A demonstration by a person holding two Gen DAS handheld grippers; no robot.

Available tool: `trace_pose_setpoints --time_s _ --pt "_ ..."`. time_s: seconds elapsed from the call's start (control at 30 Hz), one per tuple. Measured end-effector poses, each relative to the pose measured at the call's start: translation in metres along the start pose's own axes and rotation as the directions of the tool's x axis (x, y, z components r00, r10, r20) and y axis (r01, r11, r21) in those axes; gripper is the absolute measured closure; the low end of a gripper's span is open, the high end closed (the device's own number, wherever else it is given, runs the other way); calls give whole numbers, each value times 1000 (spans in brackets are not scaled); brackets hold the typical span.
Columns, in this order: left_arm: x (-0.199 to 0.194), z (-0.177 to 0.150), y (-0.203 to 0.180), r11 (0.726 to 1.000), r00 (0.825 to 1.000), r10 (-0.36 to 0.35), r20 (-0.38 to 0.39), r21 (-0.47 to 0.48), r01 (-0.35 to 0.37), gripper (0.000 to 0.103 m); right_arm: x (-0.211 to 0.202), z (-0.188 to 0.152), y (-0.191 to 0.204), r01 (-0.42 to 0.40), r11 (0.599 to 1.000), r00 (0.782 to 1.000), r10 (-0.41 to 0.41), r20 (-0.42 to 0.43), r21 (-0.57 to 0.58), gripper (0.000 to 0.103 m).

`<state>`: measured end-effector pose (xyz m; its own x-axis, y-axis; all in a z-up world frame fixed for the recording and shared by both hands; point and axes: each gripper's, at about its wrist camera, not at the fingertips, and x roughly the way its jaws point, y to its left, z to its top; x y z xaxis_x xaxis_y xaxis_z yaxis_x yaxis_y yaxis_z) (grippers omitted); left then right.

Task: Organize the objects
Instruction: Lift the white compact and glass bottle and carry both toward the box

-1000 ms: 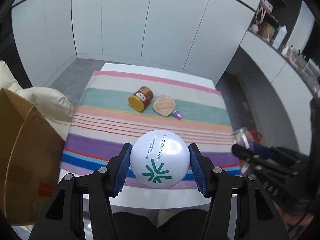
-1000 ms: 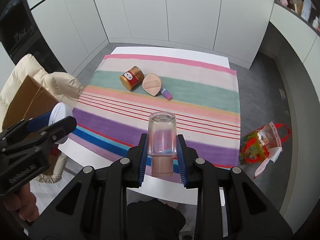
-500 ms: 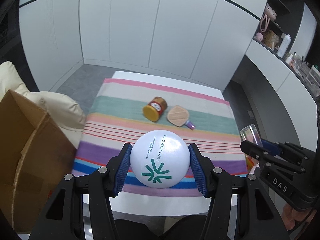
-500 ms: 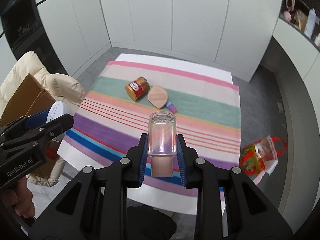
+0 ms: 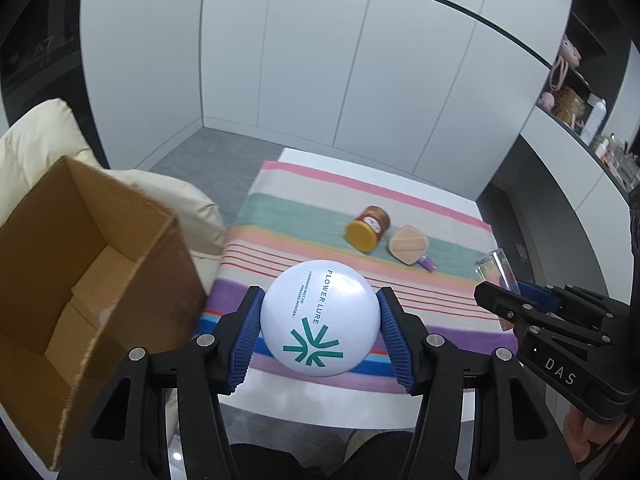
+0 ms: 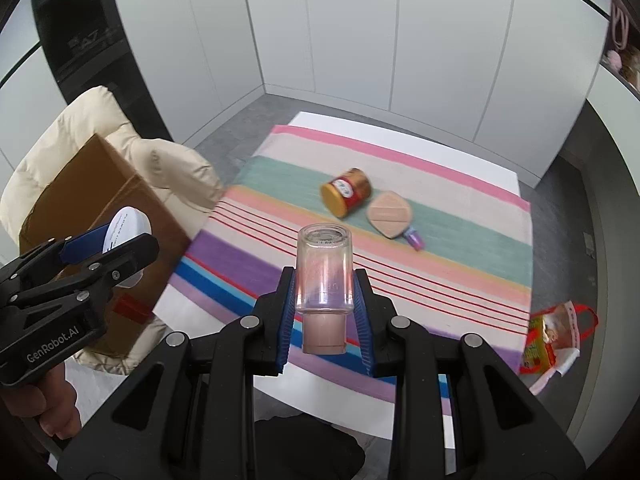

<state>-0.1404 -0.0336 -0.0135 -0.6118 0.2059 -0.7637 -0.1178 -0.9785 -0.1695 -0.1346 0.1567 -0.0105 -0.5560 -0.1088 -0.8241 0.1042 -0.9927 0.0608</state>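
My left gripper (image 5: 319, 336) is shut on a round white powder compact (image 5: 320, 318) with green lettering, held above the near edge of the striped cloth (image 5: 280, 216). To its left gapes an open cardboard box (image 5: 80, 276). My right gripper (image 6: 323, 316) is shut on a clear glass bottle (image 6: 324, 276) with a tan cap, held upside down over the cloth (image 6: 460, 248). On the cloth's green stripe lie a gold-lidded jar (image 6: 346, 197) on its side and a tan diamond-shaped compact (image 6: 389, 213) with a small purple item (image 6: 414, 239) beside it.
The cardboard box (image 6: 100, 208) rests on a cream padded chair (image 6: 80, 132) left of the table. A red and yellow bag (image 6: 554, 340) lies on the floor to the right. White cabinets line the back wall. Shelves with small items stand at far right (image 5: 576, 96).
Both grippers have swung to the left with their loads. The cardboard box now shows its open inside in the left wrist view, and the jar and compact sit further right.
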Motion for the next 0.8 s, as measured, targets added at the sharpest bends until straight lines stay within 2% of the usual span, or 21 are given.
trace_pose_setpoints --time_s 0.4,0.8 --pt "-26 -2 49 997 995 80 64 -29 -78 45 10 11 59 -49 994 999 51 17 -100 75" --pt "-49 -10 111 979 980 183 81 -102 -174 45 18 17 125 -112 975 993 117 15 -193 75"
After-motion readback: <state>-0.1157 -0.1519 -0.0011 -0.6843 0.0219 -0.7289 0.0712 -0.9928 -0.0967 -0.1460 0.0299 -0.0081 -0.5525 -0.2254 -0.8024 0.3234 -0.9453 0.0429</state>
